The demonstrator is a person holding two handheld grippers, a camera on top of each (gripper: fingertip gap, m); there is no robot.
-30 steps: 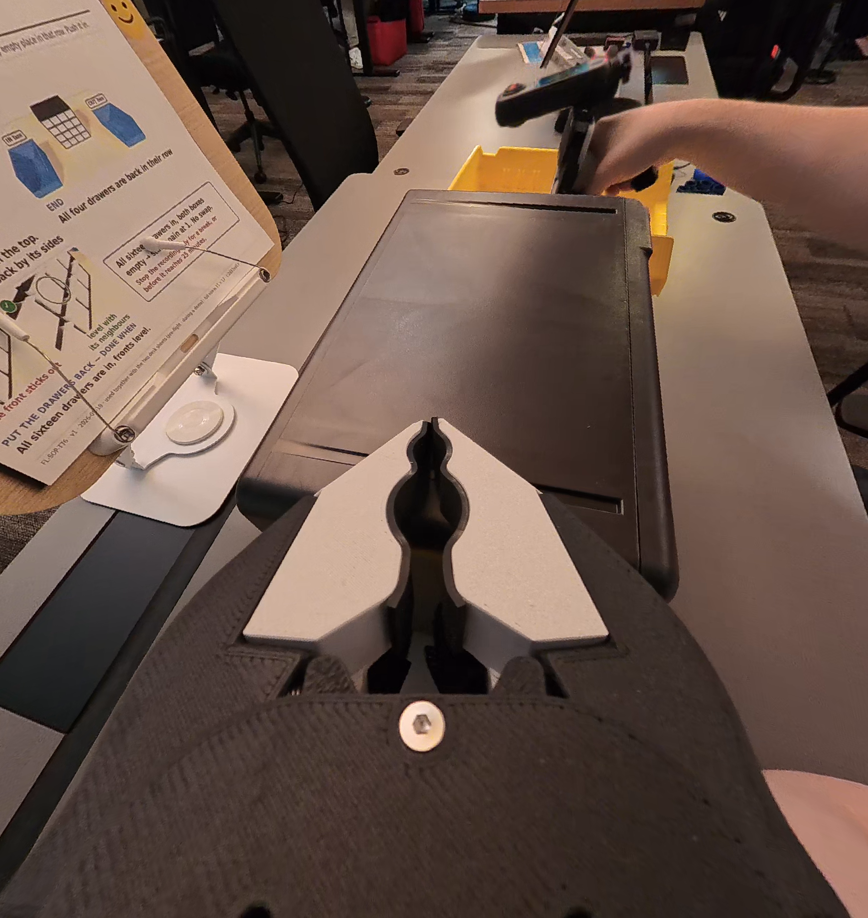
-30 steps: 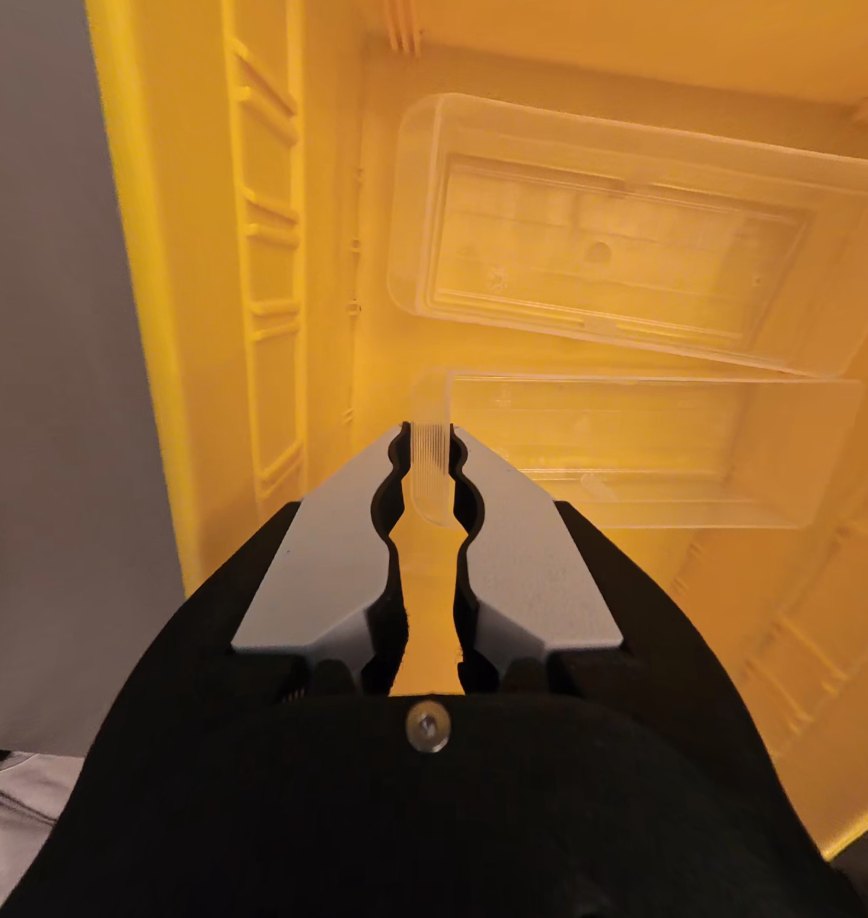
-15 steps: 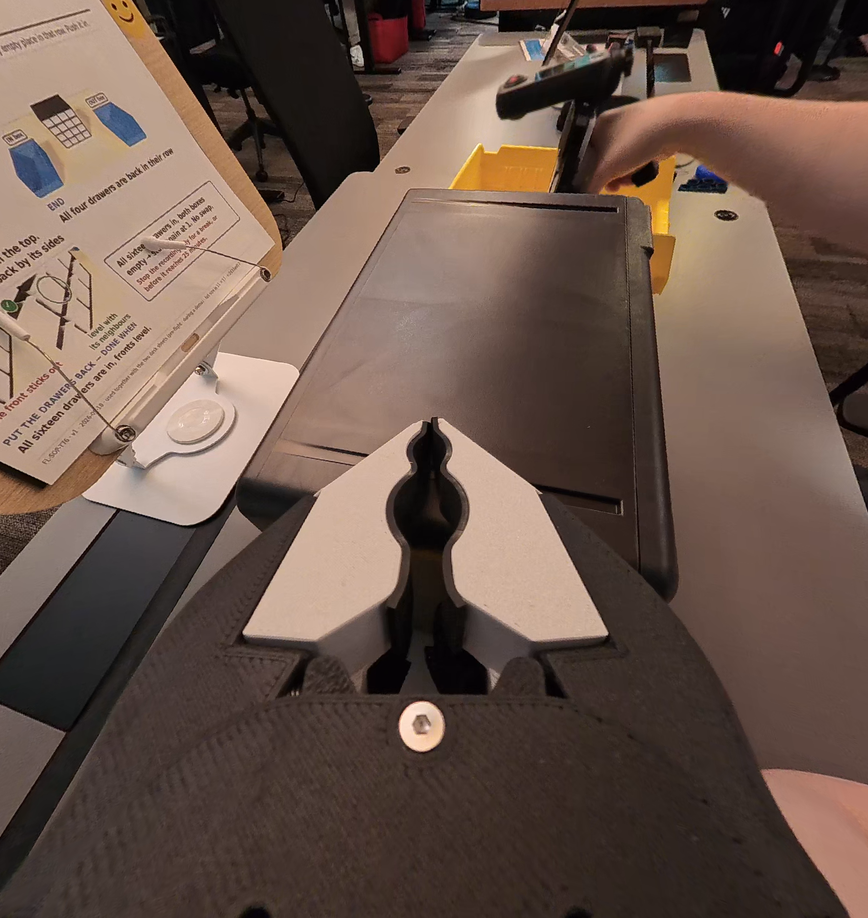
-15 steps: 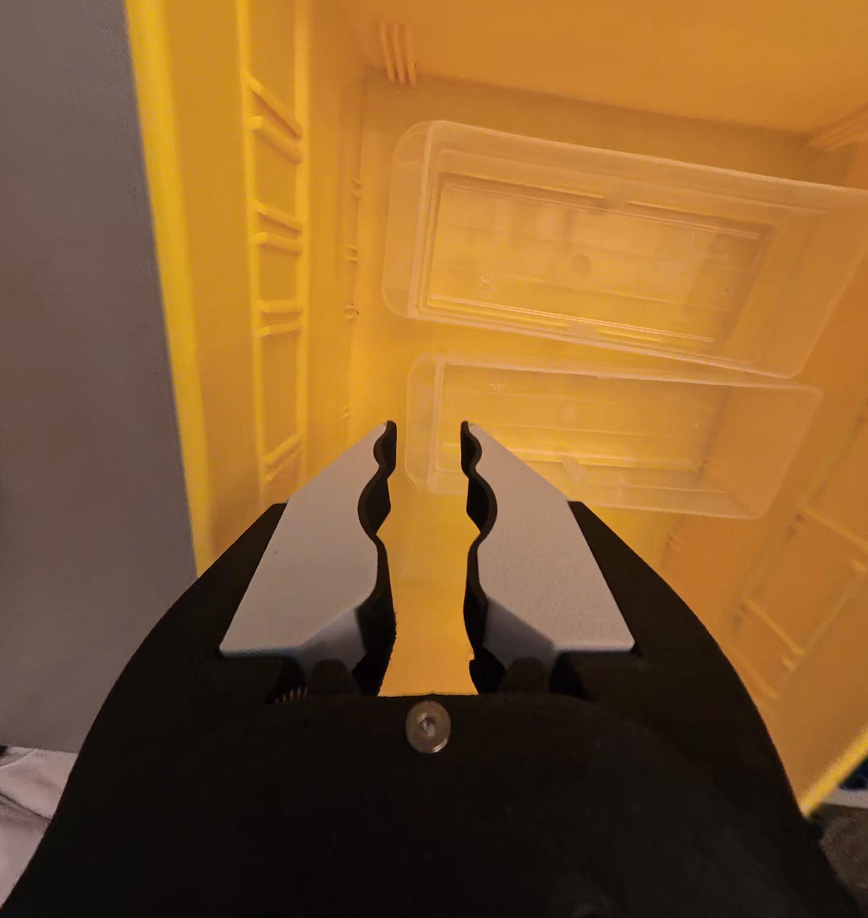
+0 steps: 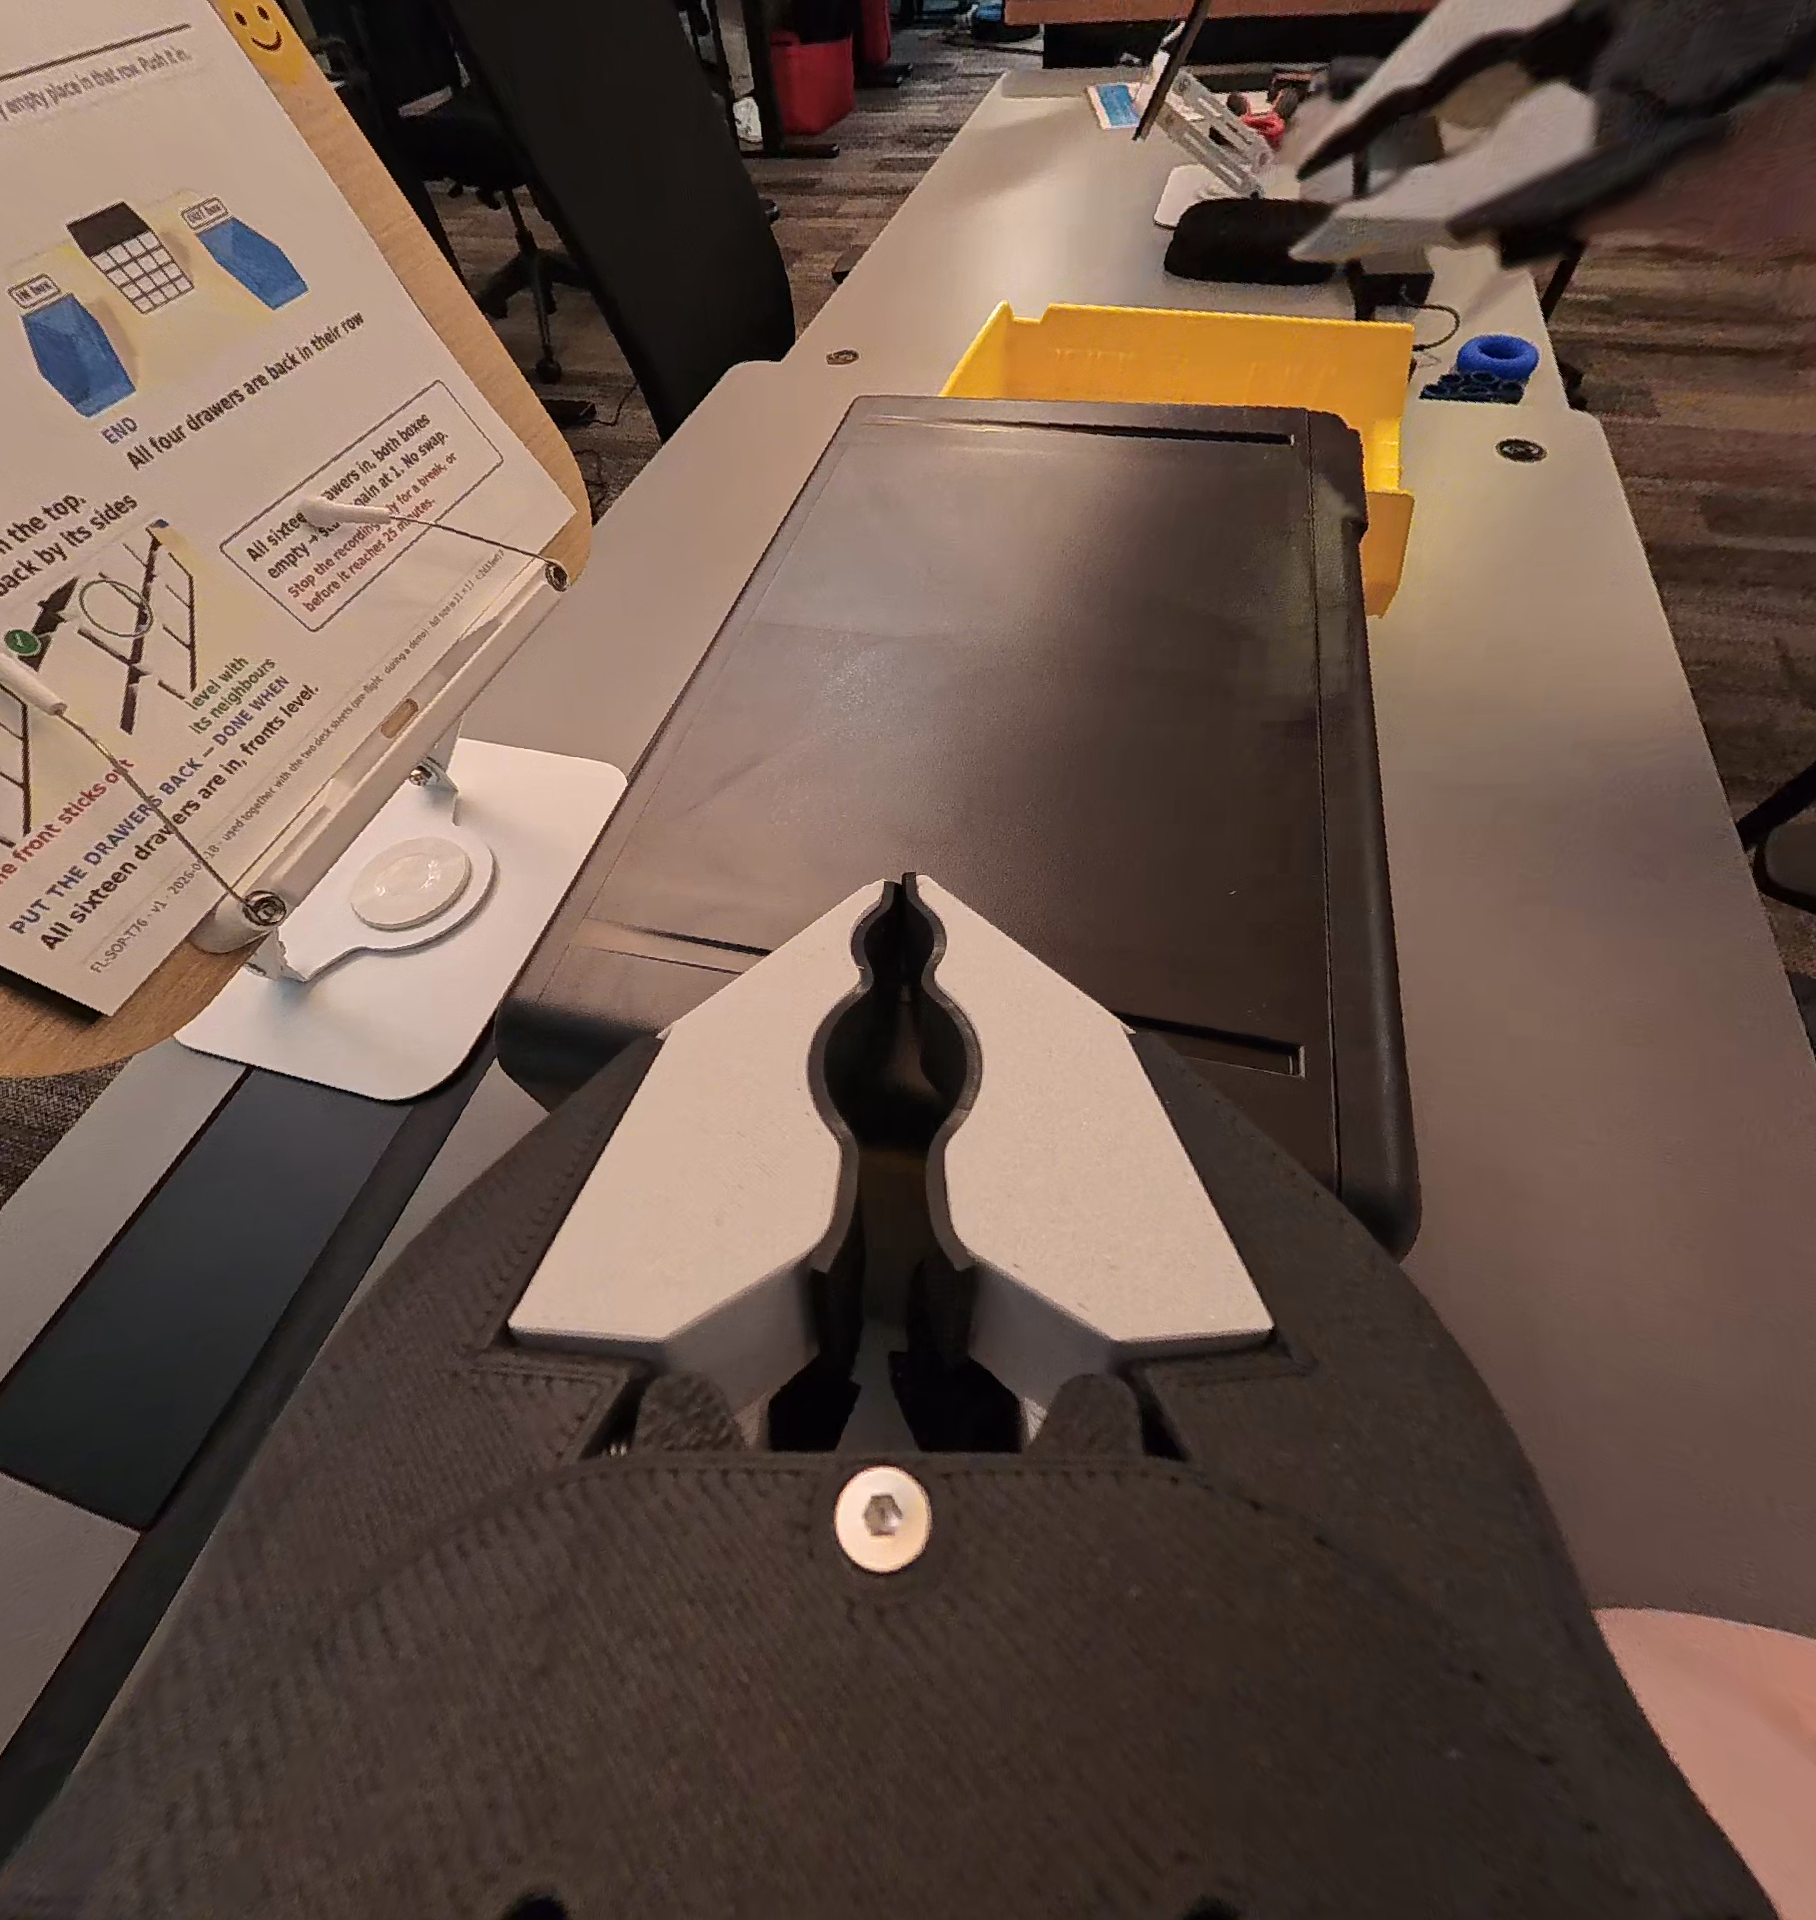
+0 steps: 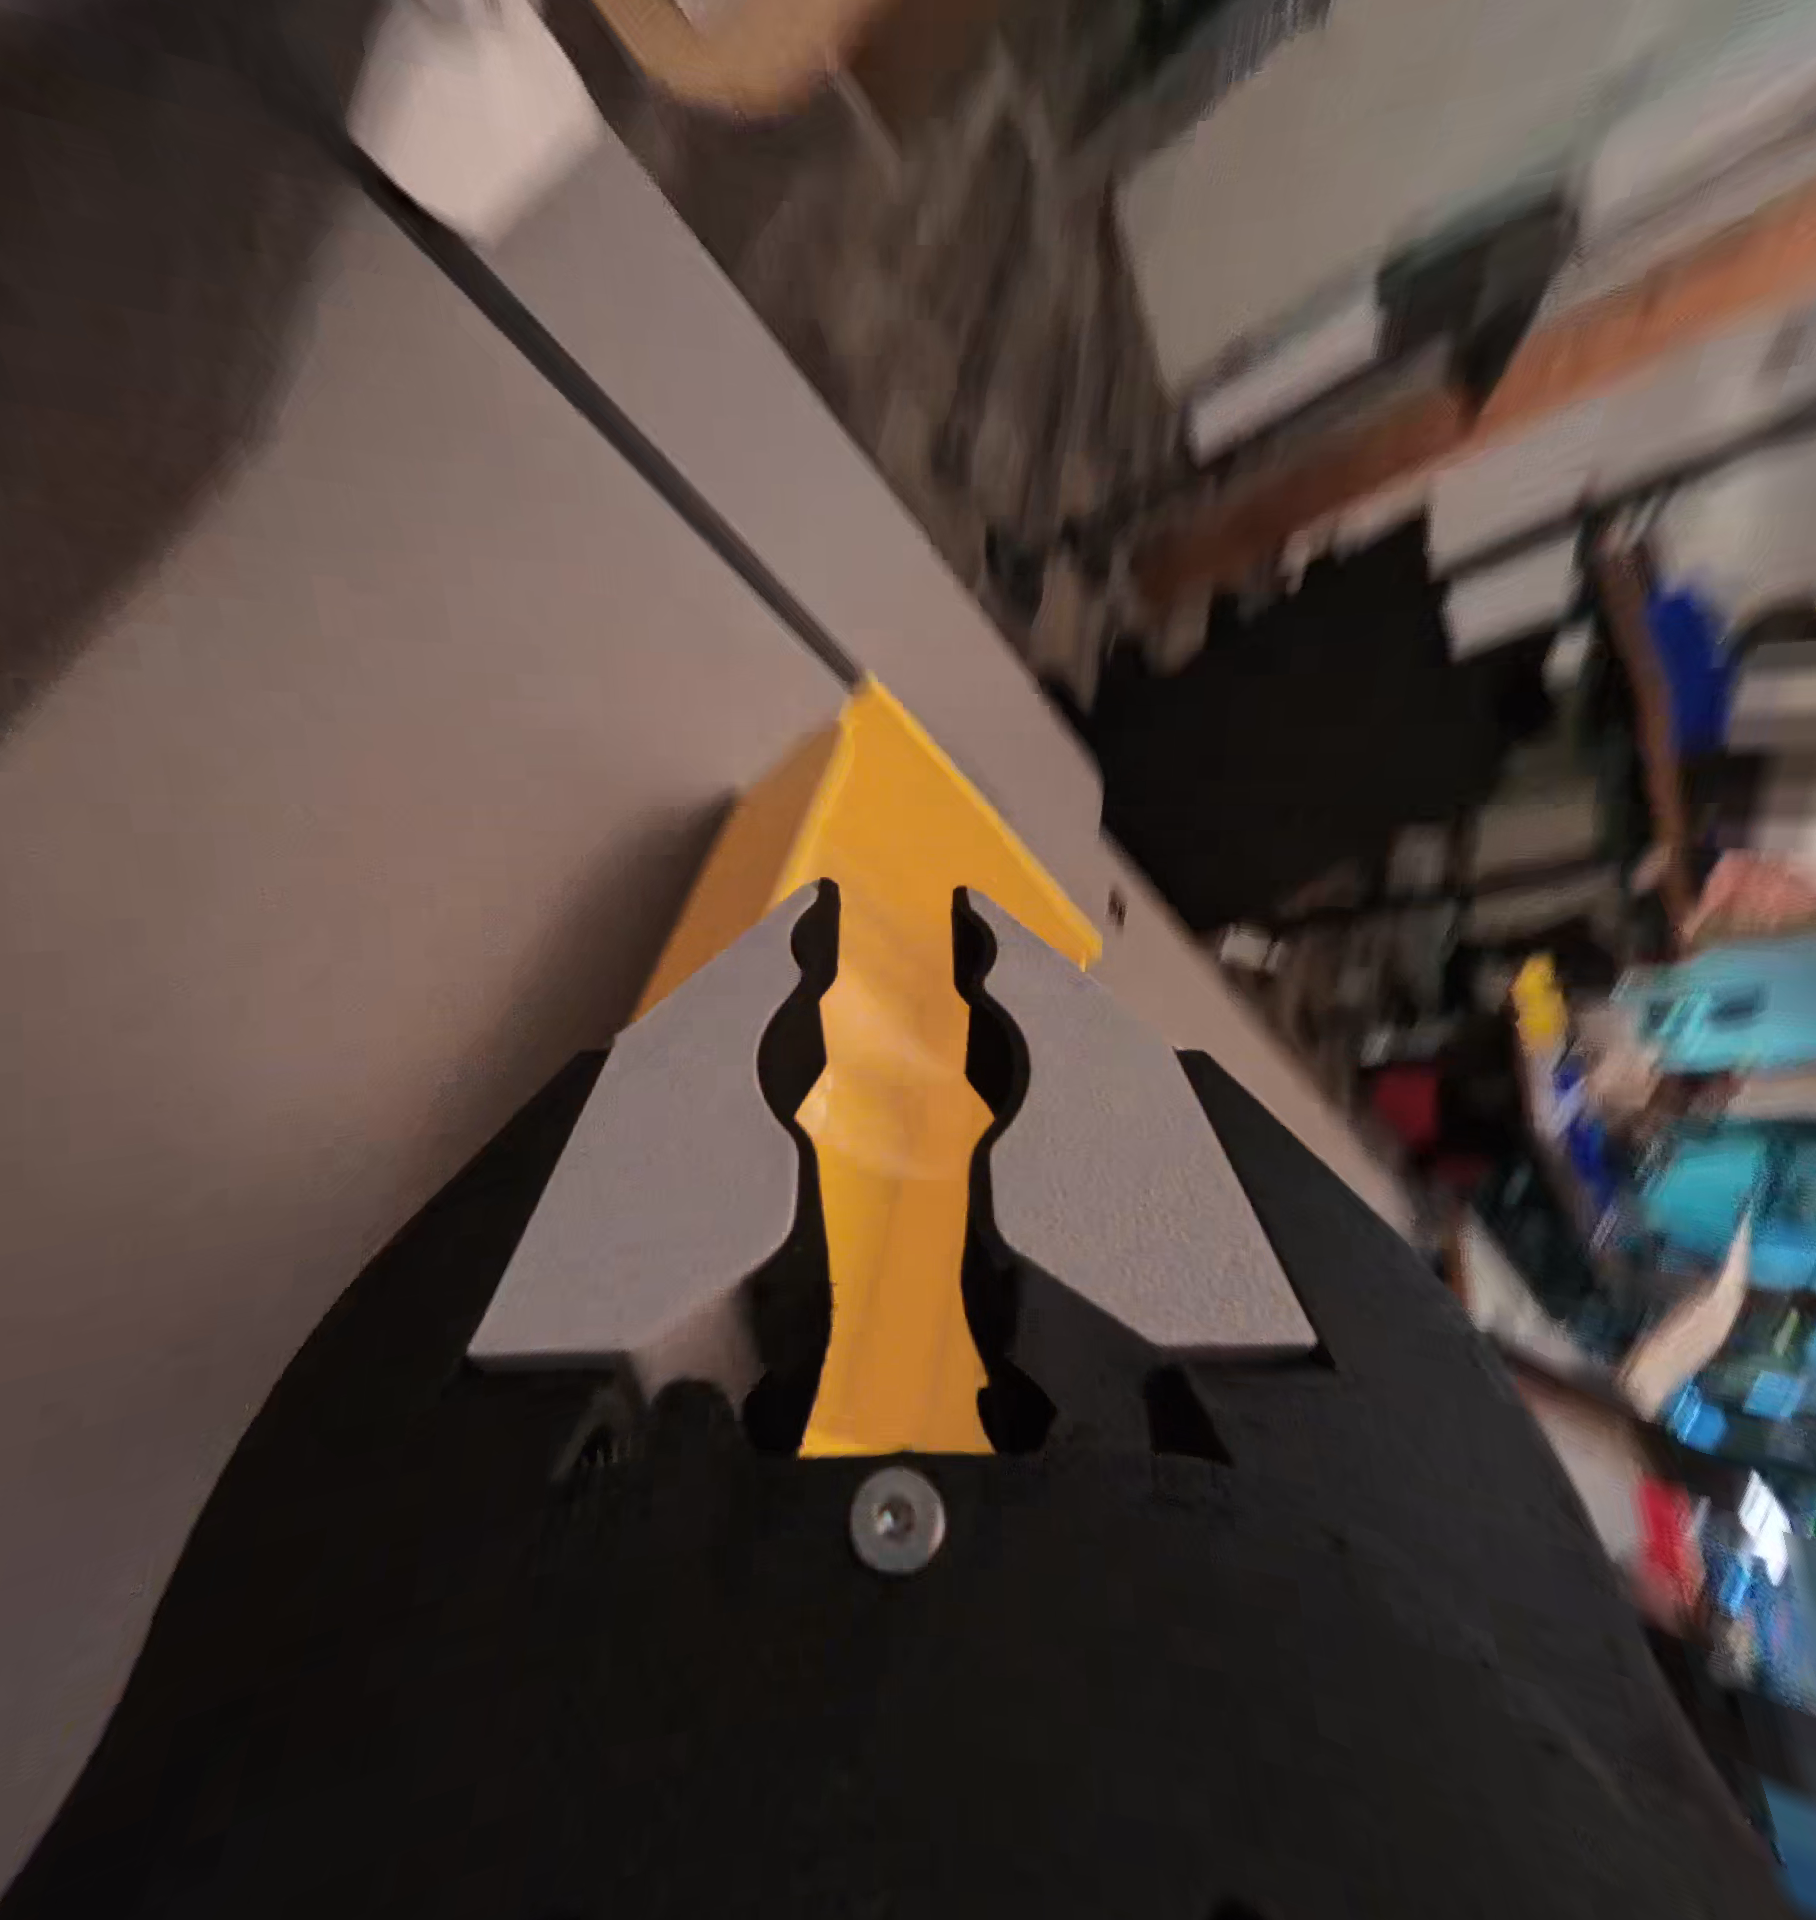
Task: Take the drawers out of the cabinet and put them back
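Resting: left gripper [image 5: 902, 891], fingers closed on nothing, over the black cabinet [image 5: 997, 727]'s top as before | Lifting: right gripper [image 6: 896, 899], fingers parted and empty, has released its clear drawer into the yellow bin [image 6: 883, 821] and swung away; likely fetching another.

Table [image 5: 1569, 831]: grey, beneath the left gripper [image 5: 906, 883].
Ahead: black cabinet [image 5: 1039, 707], yellow bin [image 5: 1184, 348] beyond.
Left: white stand base [image 5: 405, 997].
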